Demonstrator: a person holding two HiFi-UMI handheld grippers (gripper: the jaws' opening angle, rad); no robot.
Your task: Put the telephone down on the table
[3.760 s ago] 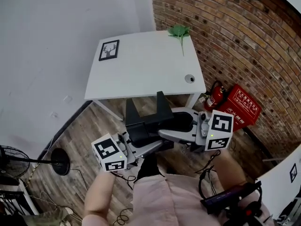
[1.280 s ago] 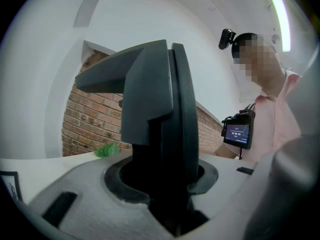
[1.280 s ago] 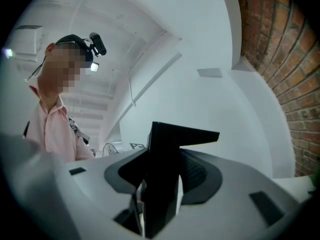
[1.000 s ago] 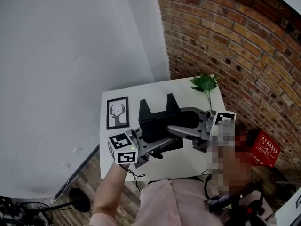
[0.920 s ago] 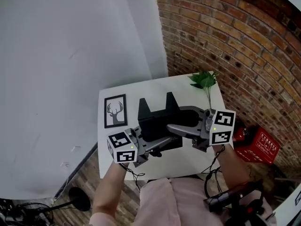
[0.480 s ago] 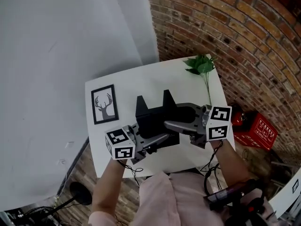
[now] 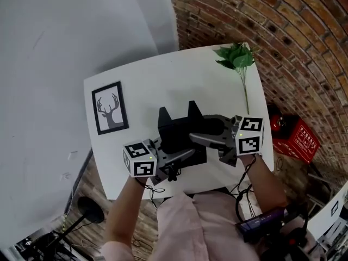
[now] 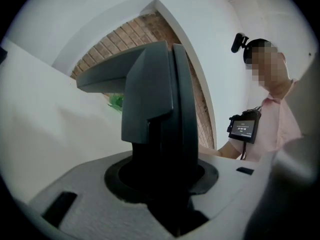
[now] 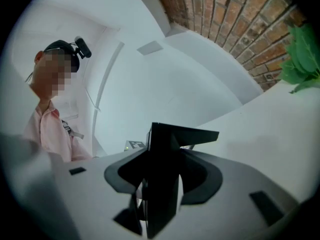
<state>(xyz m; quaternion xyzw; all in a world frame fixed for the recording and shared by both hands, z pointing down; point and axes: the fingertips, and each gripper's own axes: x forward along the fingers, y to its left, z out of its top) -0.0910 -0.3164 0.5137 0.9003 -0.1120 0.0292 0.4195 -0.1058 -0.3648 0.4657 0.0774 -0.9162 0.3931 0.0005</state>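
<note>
Matt black plastic telephone [image 7: 174, 129], smooth white table [image 7: 163, 80], rough brick wall [image 7: 293, 48], seemingly wood-plank floor [image 7: 89, 181]

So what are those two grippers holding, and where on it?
The black telephone: left gripper grips its left side, right gripper its right side.

No legible text. Cubes on left gripper [image 7: 182, 155] and right gripper [image 7: 200, 138] bear square coded markers only. Body-worn screen [image 8: 245, 129] shows light characters, possibly digits; too small to read.
</note>
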